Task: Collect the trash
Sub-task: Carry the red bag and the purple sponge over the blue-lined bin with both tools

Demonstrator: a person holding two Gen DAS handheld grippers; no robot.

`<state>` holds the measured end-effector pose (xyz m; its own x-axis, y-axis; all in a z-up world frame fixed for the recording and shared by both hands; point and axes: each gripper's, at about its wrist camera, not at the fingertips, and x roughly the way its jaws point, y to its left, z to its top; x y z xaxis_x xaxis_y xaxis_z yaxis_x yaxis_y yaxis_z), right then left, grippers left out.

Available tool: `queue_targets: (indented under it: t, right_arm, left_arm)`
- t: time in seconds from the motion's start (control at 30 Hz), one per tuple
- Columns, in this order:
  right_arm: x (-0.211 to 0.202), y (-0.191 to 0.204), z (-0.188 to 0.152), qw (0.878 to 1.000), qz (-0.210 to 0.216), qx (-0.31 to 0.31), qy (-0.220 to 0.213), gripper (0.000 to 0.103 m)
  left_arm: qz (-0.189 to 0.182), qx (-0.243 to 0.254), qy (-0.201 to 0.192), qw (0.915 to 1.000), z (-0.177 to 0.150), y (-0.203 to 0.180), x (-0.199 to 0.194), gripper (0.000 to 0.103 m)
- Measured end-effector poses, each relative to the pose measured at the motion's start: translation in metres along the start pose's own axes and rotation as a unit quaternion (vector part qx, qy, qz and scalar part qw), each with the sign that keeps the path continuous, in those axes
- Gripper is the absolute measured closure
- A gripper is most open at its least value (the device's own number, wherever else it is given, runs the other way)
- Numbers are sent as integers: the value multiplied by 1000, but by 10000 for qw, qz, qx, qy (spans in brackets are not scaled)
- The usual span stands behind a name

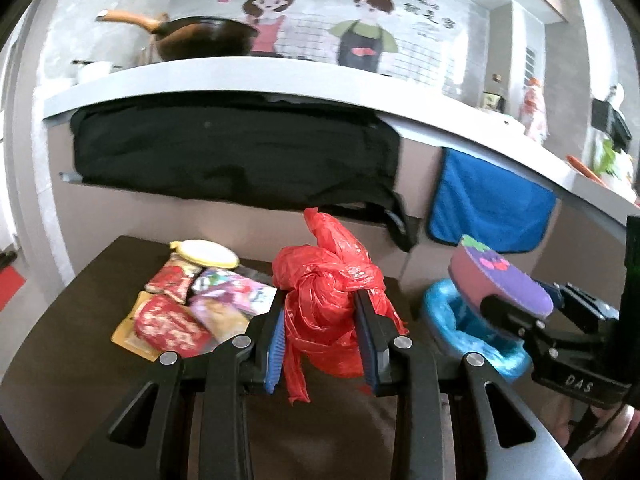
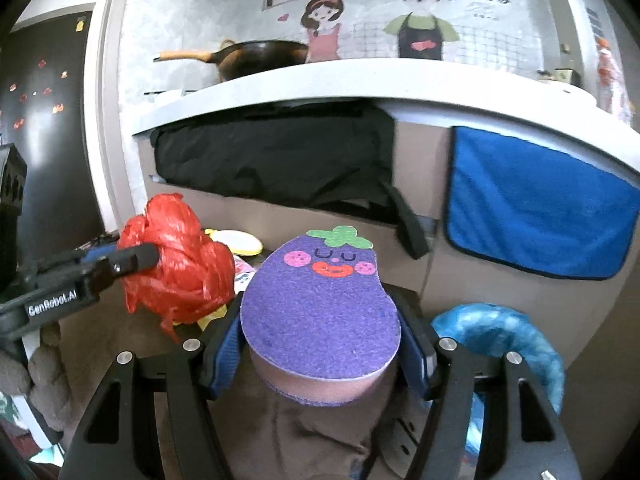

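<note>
My left gripper (image 1: 322, 312) is shut on a crumpled red plastic bag (image 1: 326, 300) and holds it above the dark table (image 1: 80, 320). The bag also shows in the right wrist view (image 2: 180, 268), at left. My right gripper (image 2: 320, 332) is shut on a purple eggplant-shaped sponge (image 2: 320, 312), which the left wrist view (image 1: 500, 280) shows hanging over a bin lined with a blue bag (image 1: 472, 332). The bin's blue rim (image 2: 504, 332) sits just right of the right gripper. Several snack wrappers (image 1: 176, 316) and a yellow-rimmed lid (image 1: 208, 252) lie on the table, left of the red bag.
A grey counter (image 1: 240, 76) with a dark wok (image 1: 204, 36) runs across the back. A black cloth (image 1: 232, 152) and a blue towel (image 1: 492, 208) hang below its edge. A dark fridge door (image 2: 44, 120) stands at the far left.
</note>
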<state>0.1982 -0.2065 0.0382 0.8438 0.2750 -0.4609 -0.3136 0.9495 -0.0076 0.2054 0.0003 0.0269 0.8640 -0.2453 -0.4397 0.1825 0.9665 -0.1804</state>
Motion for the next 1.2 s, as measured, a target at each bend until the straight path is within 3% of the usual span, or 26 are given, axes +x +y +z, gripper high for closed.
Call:
queue_targets:
  t: [0.3, 0.57, 0.8, 1.2]
  right_arm:
    - [-40, -42, -6, 9984, -501, 170, -217, 40]
    - [-51, -83, -12, 9952, -894, 276, -286, 40]
    - [-46, -125, -12, 9925, -1093, 458, -296, 40]
    - [-4, -177, -31, 9906, -1041, 881, -66, 40]
  left_arm:
    - [-412, 330, -11, 9986, 3, -55, 1, 70]
    - [-928, 475, 59, 9945, 7, -102, 28, 70]
    - [-1340, 731, 244, 9880, 11, -142, 71, 70]
    - [-1416, 745, 673, 9848, 0, -166, 131, 70]
